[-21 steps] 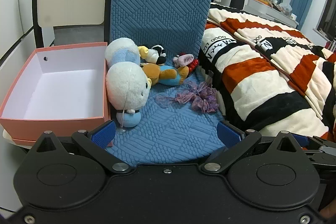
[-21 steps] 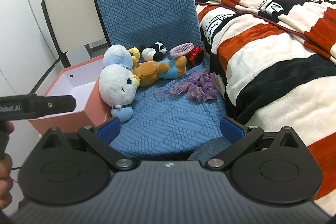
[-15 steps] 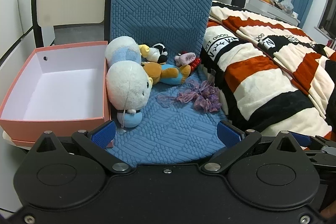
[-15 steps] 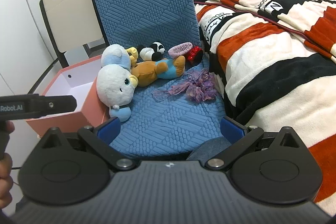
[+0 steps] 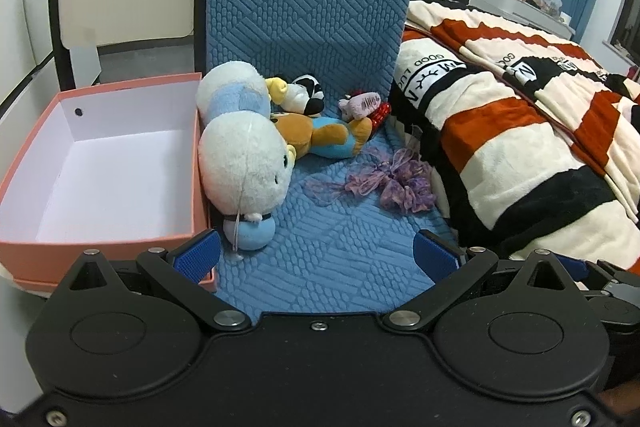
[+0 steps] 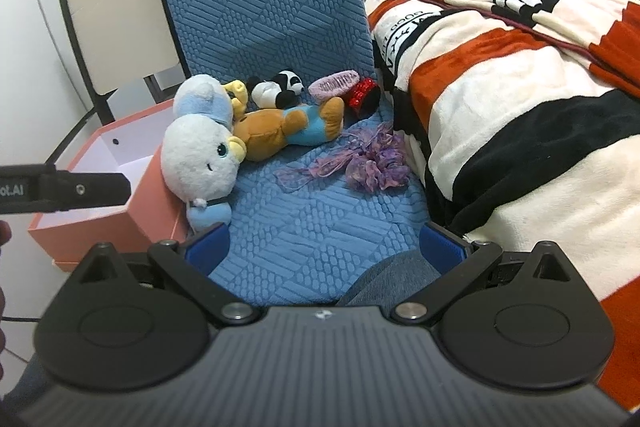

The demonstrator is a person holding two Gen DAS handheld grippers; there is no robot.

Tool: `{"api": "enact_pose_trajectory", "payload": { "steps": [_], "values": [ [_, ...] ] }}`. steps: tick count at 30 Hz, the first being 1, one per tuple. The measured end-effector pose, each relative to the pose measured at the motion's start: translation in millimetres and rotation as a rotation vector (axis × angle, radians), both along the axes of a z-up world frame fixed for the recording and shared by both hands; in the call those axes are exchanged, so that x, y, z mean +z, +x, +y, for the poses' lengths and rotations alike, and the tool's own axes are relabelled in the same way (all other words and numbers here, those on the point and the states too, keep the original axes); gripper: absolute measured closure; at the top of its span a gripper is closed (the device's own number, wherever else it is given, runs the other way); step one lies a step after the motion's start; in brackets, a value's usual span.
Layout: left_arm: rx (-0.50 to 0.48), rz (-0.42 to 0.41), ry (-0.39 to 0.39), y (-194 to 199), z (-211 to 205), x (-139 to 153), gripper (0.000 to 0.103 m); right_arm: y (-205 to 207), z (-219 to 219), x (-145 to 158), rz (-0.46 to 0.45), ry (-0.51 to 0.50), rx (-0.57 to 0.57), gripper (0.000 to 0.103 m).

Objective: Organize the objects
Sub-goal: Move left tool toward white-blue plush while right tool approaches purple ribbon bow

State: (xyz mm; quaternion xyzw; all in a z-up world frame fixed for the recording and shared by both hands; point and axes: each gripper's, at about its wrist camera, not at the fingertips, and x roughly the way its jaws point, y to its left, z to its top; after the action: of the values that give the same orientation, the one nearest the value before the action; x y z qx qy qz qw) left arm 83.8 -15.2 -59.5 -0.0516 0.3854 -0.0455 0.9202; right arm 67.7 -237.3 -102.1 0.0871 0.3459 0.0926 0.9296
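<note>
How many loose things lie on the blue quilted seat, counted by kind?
Plush toys: 4: two white-and-blue round plush dolls, one brown bear in blue clothes, one black-and-white panda.
Hair things: 3: purple gauze scrunchie, pink hair clip, red sequin piece.
Total: 7.

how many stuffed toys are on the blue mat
4. Two white-and-blue round plush toys, front and behind, sit beside the pink cardboard box. A brown bear plush in blue lies mid-mat; a black-and-white panda plush behind. More may be hidden.
</note>
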Motion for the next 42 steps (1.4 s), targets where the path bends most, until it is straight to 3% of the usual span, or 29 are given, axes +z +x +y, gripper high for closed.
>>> {"api": "enact_pose_trajectory", "payload": {
  "steps": [11,20,25,31,38,42],
  "values": [
    [0.006,0.015,0.018,34.7,-1.2,-19.1,0.0,32.5,1.6,-39.2,-0.024,-0.024,-0.029,0.002],
    [0.02,0.025,0.062,74.0,0.5,-41.4,0.001,68.2,-2.9,-57.2,-0.033,0.014,-0.104,0.003],
    [0.025,0.031,0.067,101.2,3.6,-47.8,0.001,90.4,-1.1,-67.9,-0.015,0.012,-0.134,0.015],
    [0.017,0.052,0.067,141.5,5.1,-56.3,0.001,122.0,8.7,-82.9,-0.027,-0.027,-0.159,0.02],
    [0.048,0.084,0.167,190.9,4.4,-70.4,0.001,161.9,23.0,-104.5,-0.05,-0.078,-0.124,0.021],
    [0.06,0.112,0.205,211.2,3.4,-80.1,0.001,183.4,23.9,-115.1,-0.02,-0.118,-0.142,0.02]
  ]
}}
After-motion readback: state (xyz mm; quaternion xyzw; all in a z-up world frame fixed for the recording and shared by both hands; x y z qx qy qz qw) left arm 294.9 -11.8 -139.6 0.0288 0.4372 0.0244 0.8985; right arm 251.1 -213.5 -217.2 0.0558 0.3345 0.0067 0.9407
